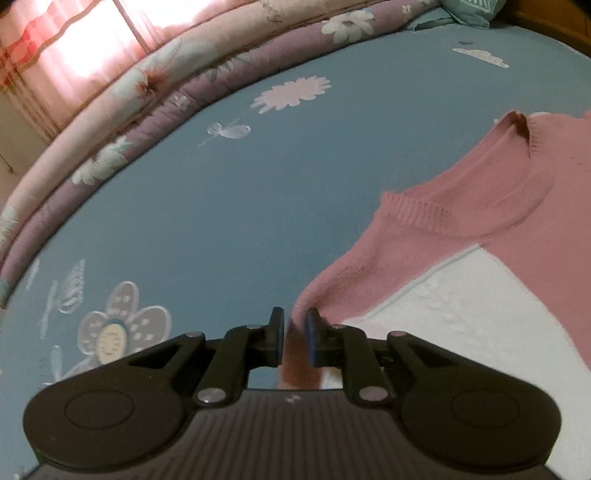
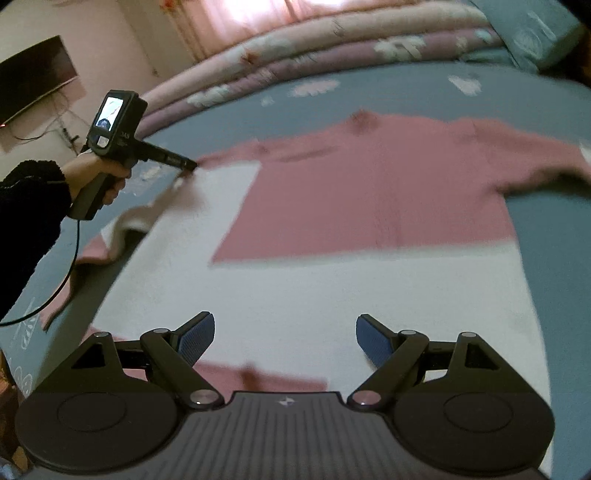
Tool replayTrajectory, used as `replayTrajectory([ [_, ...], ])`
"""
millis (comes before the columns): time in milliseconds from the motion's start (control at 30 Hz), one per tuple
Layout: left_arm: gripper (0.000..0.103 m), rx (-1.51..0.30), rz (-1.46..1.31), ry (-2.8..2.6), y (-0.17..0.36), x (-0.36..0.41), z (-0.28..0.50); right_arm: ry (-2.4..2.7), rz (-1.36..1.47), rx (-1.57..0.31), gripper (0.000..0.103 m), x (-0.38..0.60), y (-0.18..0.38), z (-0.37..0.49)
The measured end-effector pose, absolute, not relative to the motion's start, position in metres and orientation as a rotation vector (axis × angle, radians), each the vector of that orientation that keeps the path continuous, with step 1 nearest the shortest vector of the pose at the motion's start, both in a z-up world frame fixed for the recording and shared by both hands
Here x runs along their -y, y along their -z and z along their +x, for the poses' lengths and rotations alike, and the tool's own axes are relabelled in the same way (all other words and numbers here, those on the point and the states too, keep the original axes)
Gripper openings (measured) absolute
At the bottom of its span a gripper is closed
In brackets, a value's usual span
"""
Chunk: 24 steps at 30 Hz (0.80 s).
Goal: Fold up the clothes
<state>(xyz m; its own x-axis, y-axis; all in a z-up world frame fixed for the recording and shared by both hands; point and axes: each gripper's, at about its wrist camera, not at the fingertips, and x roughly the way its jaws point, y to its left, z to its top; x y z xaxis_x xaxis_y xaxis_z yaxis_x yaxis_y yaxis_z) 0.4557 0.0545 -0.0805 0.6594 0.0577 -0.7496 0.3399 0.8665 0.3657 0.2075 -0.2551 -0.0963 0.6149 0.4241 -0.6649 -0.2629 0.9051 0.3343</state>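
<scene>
A pink sweater (image 2: 369,192) with a white lower part lies spread flat on the blue bed sheet (image 1: 184,206). Its ribbed collar (image 1: 461,206) faces the far side. My left gripper (image 1: 295,332) is shut on the sweater's shoulder edge, and the pink knit rises in a small peak between the pads. From the right wrist view that gripper (image 2: 190,168) sits at the garment's left shoulder, with the left sleeve (image 2: 129,221) draped below it. My right gripper (image 2: 284,339) stands open and holds nothing, just above the white hem area. The right sleeve (image 2: 535,158) stretches out sideways.
Folded floral quilts (image 2: 332,48) are stacked along the bed's far edge, with a teal pillow (image 2: 535,33) at the far right. A person's hand in a dark sleeve (image 2: 22,206) holds the left gripper, trailing a cable. A dark screen (image 2: 37,81) hangs on the wall.
</scene>
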Motion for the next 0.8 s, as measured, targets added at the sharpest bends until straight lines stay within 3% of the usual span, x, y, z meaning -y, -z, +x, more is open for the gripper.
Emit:
replayTrajectory([
  [100, 0.024, -0.833, 0.520, 0.154, 0.059, -0.054, 0.441, -0.417, 0.174, -0.786, 0.088, 0.249, 0.089, 0.223],
  [167, 0.041, -0.818, 0.519, 0.136, 0.046, -0.056, 0.432, -0.451, 0.142, -0.751, 0.088, 0.244, 0.089, 0.233],
  [367, 0.041, -0.848, 0.527, 0.050, 0.028, -0.066, 0.405, -0.572, 0.146, -0.760, 0.088, 0.242, 0.115, 0.233],
  [800, 0.047, -0.865, 0.419, -0.055, 0.040, -0.082, 0.344, -0.547, 0.193, -0.742, 0.088, 0.255, 0.084, 0.222],
])
